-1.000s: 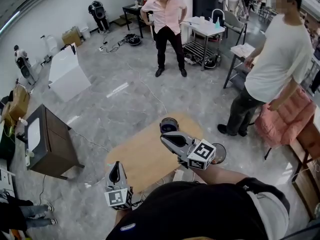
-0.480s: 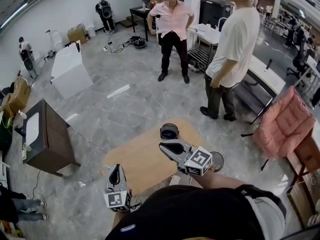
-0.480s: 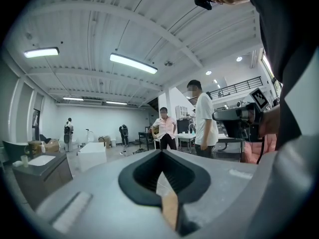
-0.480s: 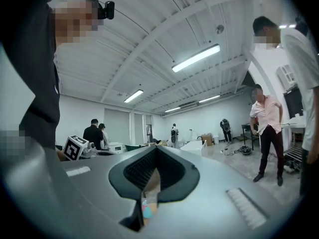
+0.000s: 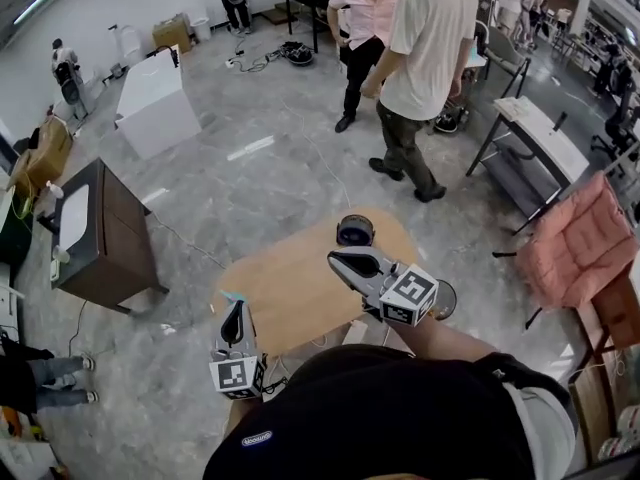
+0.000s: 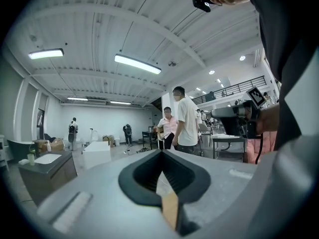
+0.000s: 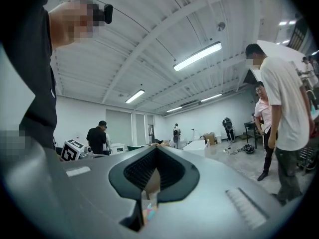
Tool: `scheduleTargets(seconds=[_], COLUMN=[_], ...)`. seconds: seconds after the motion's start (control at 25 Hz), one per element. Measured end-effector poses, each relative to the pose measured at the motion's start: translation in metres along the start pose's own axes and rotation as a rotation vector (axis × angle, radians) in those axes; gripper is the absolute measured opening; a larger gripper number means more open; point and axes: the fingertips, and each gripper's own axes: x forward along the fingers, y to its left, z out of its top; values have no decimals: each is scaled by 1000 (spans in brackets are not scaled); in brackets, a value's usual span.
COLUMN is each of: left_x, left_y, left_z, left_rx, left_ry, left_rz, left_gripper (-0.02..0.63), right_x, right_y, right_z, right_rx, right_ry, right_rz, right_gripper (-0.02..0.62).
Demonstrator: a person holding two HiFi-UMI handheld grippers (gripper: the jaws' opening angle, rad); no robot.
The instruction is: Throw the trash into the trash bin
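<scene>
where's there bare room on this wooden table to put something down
The wooden table is mostly bare: the wide middle and left, between the dark round object at its far edge and the small light-blue piece by its near-left corner. It is crowded on the right, where the right gripper hangs over the top.

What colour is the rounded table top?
Light tan wood; the table top shows best in the head view.
</scene>
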Motion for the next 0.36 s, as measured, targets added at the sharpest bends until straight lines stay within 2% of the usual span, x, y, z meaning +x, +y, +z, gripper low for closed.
scheduleTargets(seconds=[0.16, 0.36], left_x=[-3, 1], left_y=[15, 30], left_z=[12, 17], left_rx=[2, 21], left_ry=[-29, -45], left_rz=[3, -2], left_gripper=[2, 2], right_x=[20, 35], right_y=[3, 4], right_z=[32, 26], right_rx=[-19, -43], right_ry=[-17, -93], right_rz=[-29, 35], right_gripper=[29, 29])
